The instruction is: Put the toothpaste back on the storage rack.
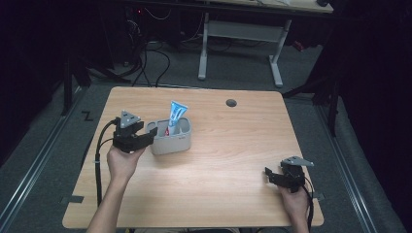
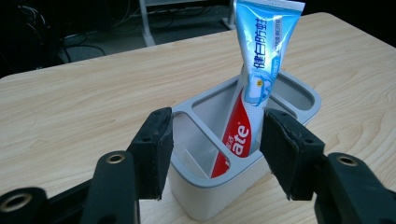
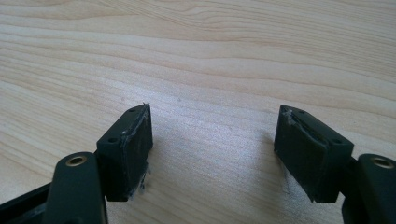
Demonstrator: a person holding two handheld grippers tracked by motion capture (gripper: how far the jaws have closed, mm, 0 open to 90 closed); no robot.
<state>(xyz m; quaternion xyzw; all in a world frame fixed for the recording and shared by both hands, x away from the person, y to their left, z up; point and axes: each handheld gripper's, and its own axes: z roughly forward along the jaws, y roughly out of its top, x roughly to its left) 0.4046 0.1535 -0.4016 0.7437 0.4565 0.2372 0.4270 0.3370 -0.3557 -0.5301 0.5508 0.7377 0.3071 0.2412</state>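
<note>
A grey plastic holder (image 1: 172,144) with several compartments stands left of centre on the wooden table (image 1: 233,150). A blue, white and red toothpaste tube (image 1: 177,115) leans upright in it. My left gripper (image 1: 148,138) is at the holder's left end. In the left gripper view the two pads (image 2: 156,154) press on either side of the holder's near end (image 2: 201,186), with the toothpaste tube (image 2: 264,51) rising just beyond. My right gripper (image 1: 270,174) rests low near the table's front right corner, open, with bare wood between its pads (image 3: 212,149).
A dark round cable hole (image 1: 231,103) sits near the table's far edge. Beyond the table stand a white-legged desk (image 1: 277,58) and loose cables on the grey floor (image 1: 155,63). The table's right edge lies close to my right hand.
</note>
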